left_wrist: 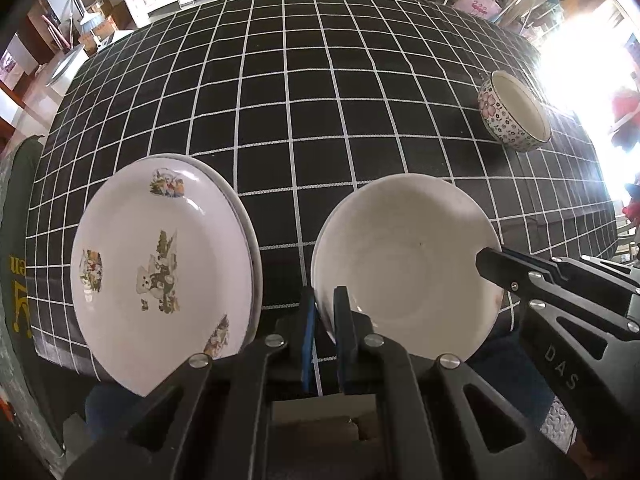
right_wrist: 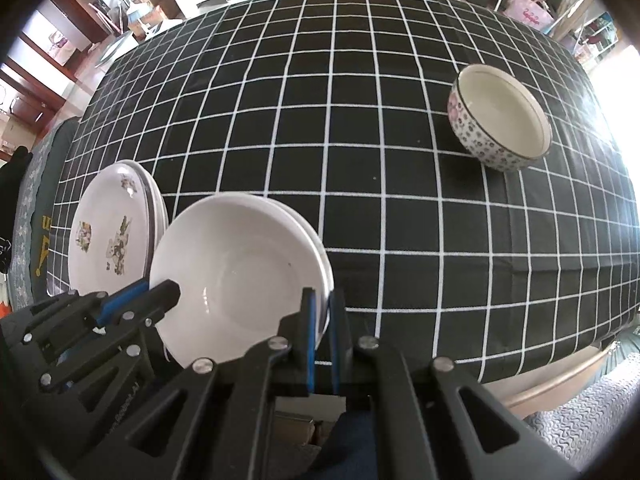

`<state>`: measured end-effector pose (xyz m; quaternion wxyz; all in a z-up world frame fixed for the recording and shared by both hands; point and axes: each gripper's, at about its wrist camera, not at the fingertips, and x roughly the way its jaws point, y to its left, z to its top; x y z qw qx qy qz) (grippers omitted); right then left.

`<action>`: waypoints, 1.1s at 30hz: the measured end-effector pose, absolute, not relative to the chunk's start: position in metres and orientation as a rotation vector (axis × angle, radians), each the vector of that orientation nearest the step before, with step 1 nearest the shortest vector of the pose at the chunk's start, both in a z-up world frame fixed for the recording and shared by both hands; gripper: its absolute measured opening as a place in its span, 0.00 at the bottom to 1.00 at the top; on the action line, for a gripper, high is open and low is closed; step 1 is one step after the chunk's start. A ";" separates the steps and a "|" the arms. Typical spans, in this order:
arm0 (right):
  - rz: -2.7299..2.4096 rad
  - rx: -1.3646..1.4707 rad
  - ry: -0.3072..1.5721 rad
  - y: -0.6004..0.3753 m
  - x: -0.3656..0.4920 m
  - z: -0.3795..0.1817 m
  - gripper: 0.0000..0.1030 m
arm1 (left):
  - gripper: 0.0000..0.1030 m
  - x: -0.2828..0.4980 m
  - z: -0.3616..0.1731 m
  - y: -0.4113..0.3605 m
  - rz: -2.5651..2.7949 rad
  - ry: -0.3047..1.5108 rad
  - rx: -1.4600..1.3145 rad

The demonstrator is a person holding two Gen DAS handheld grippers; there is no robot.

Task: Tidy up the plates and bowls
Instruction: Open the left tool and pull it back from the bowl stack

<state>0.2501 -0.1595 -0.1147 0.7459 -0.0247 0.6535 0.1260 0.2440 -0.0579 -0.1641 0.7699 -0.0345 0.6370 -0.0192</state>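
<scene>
The left gripper (left_wrist: pixel 325 300) is pinching the rim of a plain white ceramic bowl (left_wrist: pixel 404 268), its blue-padded fingers nearly together with only the thin rim between them, one pad inside the bowl and one outside. The right gripper (right_wrist: pixel 323 304) is clamping the opposite edge of the same bowl (right_wrist: pixel 240 276) in the same way, its fingers closed down to the thickness of the rim; in this view a second white rim is showing just behind the gripped one, so it may be two stacked pieces, though that cannot be told for certain. Each gripper is appearing in the other's camera as a black finger tip reaching onto the far side of the bowl. The bowl is sitting between the two tools, above a black tablecloth with a white grid (left_wrist: pixel 320 120).

Just to the left of the left gripper, a stack of round white plates printed with small cartoon figures (left_wrist: pixel 160 264) is lying on the cloth, close beside the bowl but apart from it. Well ahead and to the right of both grippers, a small deep bowl with a pink and dark floral pattern outside and a white inside (right_wrist: pixel 500 118) is standing upright on the cloth.
</scene>
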 end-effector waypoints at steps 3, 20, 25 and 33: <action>0.277 -0.058 1.431 -0.159 0.251 -0.116 0.09 | 0.06 0.244 -0.165 -0.058 -0.041 1.379 -0.070; 0.289 -0.039 1.402 -0.168 0.240 -0.099 0.09 | 0.09 0.233 -0.148 -0.052 -0.071 1.356 -0.098; 0.294 -0.010 1.388 -0.177 0.234 -0.088 0.09 | 0.09 0.223 -0.138 -0.051 -0.067 1.346 -0.103; 0.305 0.030 1.365 -0.200 0.232 -0.067 0.09 | 0.09 0.215 -0.108 -0.060 -0.083 1.295 -0.103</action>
